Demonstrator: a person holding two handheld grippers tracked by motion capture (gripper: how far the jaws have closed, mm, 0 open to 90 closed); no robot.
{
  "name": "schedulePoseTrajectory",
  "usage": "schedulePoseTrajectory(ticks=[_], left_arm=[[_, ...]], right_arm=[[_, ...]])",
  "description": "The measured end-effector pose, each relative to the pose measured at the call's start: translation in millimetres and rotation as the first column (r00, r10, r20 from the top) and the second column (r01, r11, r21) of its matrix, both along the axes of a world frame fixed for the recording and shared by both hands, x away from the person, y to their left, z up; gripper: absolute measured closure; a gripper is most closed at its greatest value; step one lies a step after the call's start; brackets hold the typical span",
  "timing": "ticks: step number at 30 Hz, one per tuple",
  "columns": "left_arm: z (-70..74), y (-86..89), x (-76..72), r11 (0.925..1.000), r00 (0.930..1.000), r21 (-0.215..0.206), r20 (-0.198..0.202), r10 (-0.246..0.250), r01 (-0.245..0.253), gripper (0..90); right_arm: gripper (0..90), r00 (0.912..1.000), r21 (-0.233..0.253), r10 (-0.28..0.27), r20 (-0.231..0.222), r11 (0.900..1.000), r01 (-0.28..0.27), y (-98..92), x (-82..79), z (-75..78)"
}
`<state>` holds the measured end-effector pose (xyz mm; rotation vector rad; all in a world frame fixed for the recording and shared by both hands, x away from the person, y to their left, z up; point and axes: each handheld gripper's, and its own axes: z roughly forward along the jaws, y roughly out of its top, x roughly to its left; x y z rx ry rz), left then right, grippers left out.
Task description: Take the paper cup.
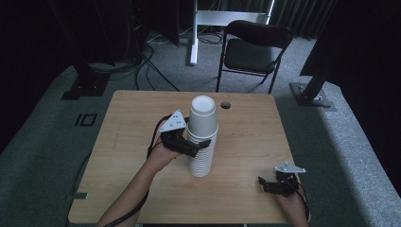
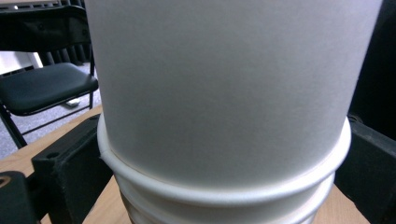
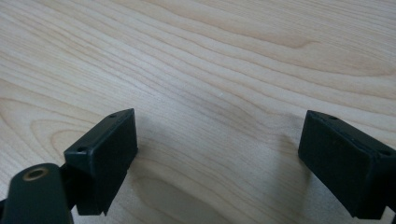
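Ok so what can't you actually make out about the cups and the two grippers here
- Cup count: the cup stack is too small in the high view, and the left gripper view cuts its rims off at the bottom edge.
- Grip: in the left gripper view the top cup hides the contact; the left gripper sits at the stack.
- Inside the cups: they stand upside down.
- Right gripper: open over the table; its height is unclear.

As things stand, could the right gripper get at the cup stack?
Probably yes: the right gripper sits open on the table, with bare wood between it and the cup stack. The left gripper flanks the stack's far side.
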<state>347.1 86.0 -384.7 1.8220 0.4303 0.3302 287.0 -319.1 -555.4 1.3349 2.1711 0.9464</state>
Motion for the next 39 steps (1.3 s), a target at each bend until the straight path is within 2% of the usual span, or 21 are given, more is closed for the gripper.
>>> schedulePoseTrajectory(ticks=[8, 12, 20, 24, 26, 28, 32, 39], left_arm=[[2.1, -0.2, -0.2, 0.9998, 0.9999, 0.018, -0.001, -0.011, 0.012, 4.2], [1.8, -0.2, 0.0, 0.9998, 0.9999, 0.015, -0.002, -0.013, 0.013, 4.4], [1.3, -0.2, -0.5, 0.9999, 1.0, 0.009, -0.003, -0.009, 0.009, 4.4], [1.8, -0.2, -0.5, 0.9999, 0.9999, 0.013, -0.005, -0.009, 0.009, 4.4], [1.8, -0.3, -0.6, 0.9999, 0.9999, 0.013, -0.005, -0.009, 0.009, 4.5], [2.2, -0.3, -0.6, 0.9998, 0.9999, 0.016, -0.008, -0.01, 0.011, 4.5], [2.9, -0.5, -0.7, 0.9997, 0.9999, 0.022, -0.007, -0.011, 0.012, 4.5], [3.0, -0.7, -1.1, 0.9997, 0.9999, 0.023, -0.009, -0.008, 0.009, 4.5]], right_arm=[[11.5, 0.9982, -0.016, 0.045, -0.039, 0.999, -0.045, 5.4, 5.2, 4.6], [11.5, 0.9956, -0.013, 0.087, -0.035, 0.996, -0.087, 10.8, 5.1, 9.0], [11.6, 0.9876, 0.037, 0.157, -0.008, 0.987, -0.156, 19.1, 5.8, 27.4], [11.6, 0.9712, 0.074, 0.236, 0.03, 0.968, -0.238, 32.3, 7.1, 48.3], [12.0, 0.9656, 0.09, 0.258, 0.037, 0.961, -0.26, 35.2, 7.9, 54.3], [12.1, 0.9557, 0.114, 0.291, 0.045, 0.949, -0.294, 39.4, 9.0, 62.9], [12.6, 0.9455, 0.11, 0.318, 0.072, 0.94, -0.324, 47.4, 9.1, 77.6], [12.9, 0.9228, 0.116, 0.37, 0.108, 0.917, -0.381, 59.3, 9.8, 100.9]])
